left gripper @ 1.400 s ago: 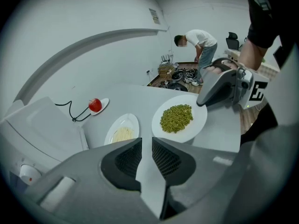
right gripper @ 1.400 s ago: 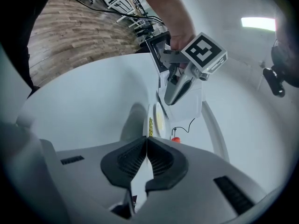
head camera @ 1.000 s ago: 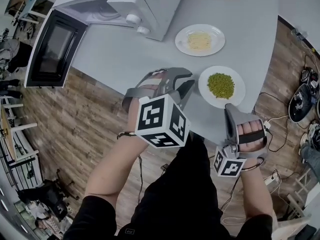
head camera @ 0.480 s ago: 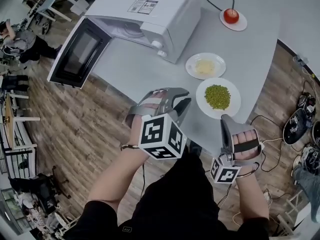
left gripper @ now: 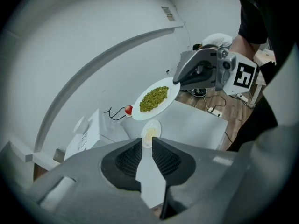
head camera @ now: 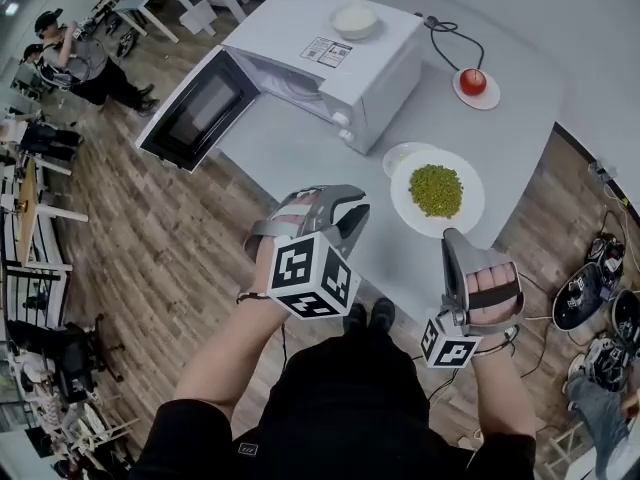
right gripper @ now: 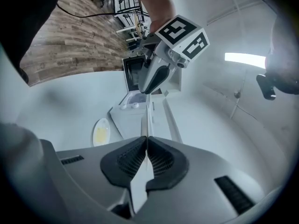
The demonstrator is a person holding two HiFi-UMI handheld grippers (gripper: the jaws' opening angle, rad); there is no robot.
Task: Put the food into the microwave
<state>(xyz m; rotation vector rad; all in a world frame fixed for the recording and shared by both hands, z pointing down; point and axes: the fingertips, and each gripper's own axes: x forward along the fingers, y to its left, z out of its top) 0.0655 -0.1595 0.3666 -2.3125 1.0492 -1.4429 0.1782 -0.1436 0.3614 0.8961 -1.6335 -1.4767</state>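
Plate (head camera: pixel 466 209) of peas (head camera: pixel 437 190) held aloft, centre right.
Right tongs (right gripper: pixel 146 139) clamped its rim; left tongs (left gripper: pixel 146 142) slightly apart, empty. One-edge grip could tilt it, spilling peas.

Our right gripper (head camera: pixel 452 238) points level, its 2 jaws pinched on the plate (head camera: pixel 472 203) rim. Beside it, our left gripper (head camera: pixel 350 208) tilts downward, jaws slightly parted, empty.

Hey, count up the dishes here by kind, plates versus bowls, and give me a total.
Plates: 3 (pea plate, pale-food plate, tomato plate)
Bowls: 1 (bowl on the microwave)
Total: 4
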